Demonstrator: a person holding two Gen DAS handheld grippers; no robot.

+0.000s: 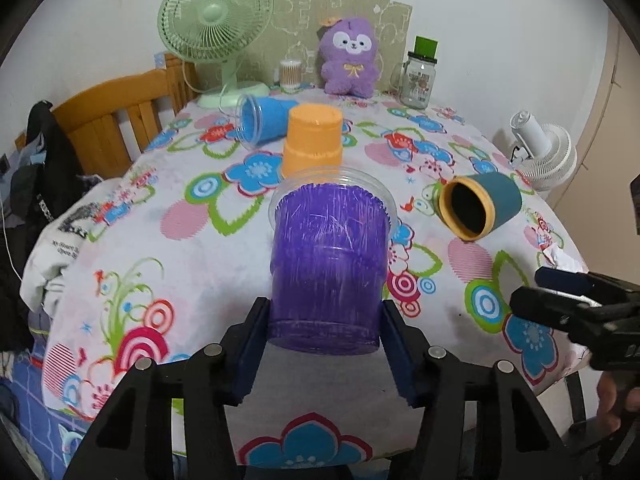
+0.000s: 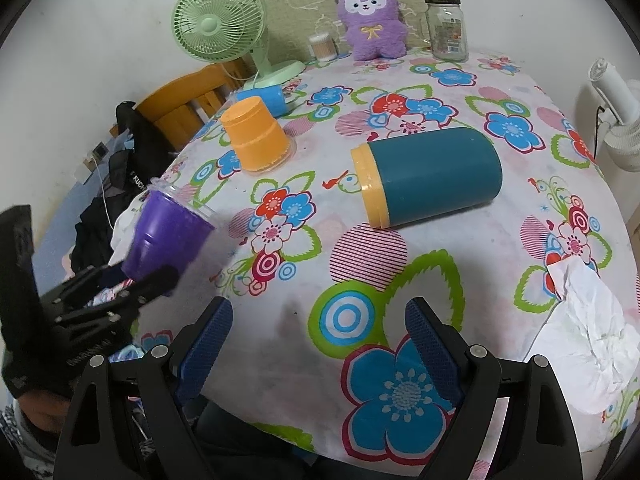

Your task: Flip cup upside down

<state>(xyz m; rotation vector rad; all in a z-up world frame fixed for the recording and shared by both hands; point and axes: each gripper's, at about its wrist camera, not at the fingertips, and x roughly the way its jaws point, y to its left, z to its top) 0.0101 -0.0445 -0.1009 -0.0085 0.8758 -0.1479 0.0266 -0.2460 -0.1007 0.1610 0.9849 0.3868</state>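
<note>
My left gripper (image 1: 324, 308) is shut on a purple cup (image 1: 326, 264) near its base and holds it above the table, tilted with its clear rim pointing away from me. In the right wrist view the purple cup (image 2: 168, 236) hangs over the table's left edge. My right gripper (image 2: 319, 312) is open and empty above the floral tablecloth (image 2: 360, 280); it also shows at the right of the left wrist view (image 1: 532, 288). A teal cup with a yellow rim (image 2: 428, 176) lies on its side. An orange cup (image 2: 256, 140) stands upside down. A blue cup (image 1: 264, 120) lies on its side behind it.
A green fan (image 1: 216, 28), a purple plush toy (image 1: 352, 56), a glass jar with a green lid (image 1: 420, 76) and a small container (image 1: 290, 74) stand along the far edge. Crumpled white paper (image 2: 584, 340) lies at the right. A wooden chair (image 1: 116, 112) stands left of the table.
</note>
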